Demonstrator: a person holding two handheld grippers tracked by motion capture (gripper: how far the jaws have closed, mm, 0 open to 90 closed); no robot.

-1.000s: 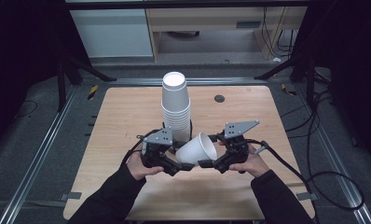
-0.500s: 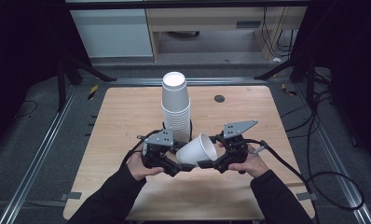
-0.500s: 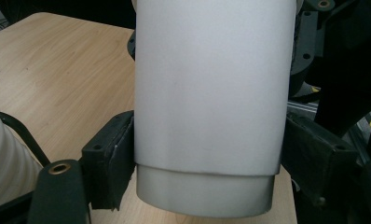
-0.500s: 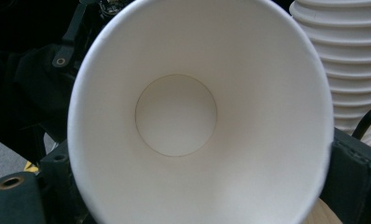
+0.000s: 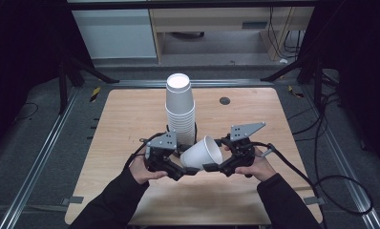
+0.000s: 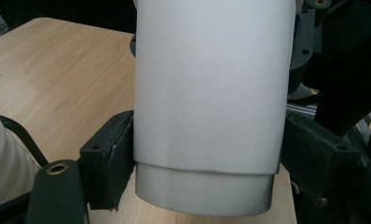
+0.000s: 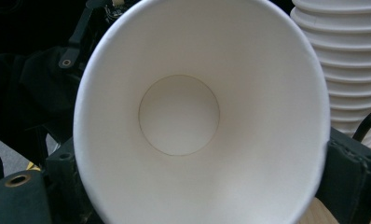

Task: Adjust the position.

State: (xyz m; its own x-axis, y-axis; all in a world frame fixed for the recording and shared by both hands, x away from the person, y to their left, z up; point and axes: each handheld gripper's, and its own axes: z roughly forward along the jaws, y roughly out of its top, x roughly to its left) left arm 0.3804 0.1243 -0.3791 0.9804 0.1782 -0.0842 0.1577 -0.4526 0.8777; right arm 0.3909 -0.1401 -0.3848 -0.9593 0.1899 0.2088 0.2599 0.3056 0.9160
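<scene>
Hardly any change was seen against the earlier frames: the white paper cup (image 5: 202,153) was kept on its side between the two grippers, low over the near half of the wooden table (image 5: 121,119), with both hands in nearly the same places.

The left gripper (image 5: 185,170) was clamped on the cup's narrow base end; in the left gripper view its black jaws were pressed against both sides of the smooth, matte wall of the cup (image 6: 207,93), where a second nested base seemed to protrude below the outer wall. The right gripper (image 5: 212,167) was closed on the cup's wider mouth end; in the right gripper view the round open rim and flat circular bottom of the cup (image 7: 200,130) were faced directly, with a jaw at each side.

Just behind the grippers an upside-down stack of paper cups (image 5: 180,112) was stood upright, tapered, its rolled rims forming close ridges. The table's surface was pale wood grain with rounded corners and a small dark hole (image 5: 224,100) beyond the stack.
</scene>
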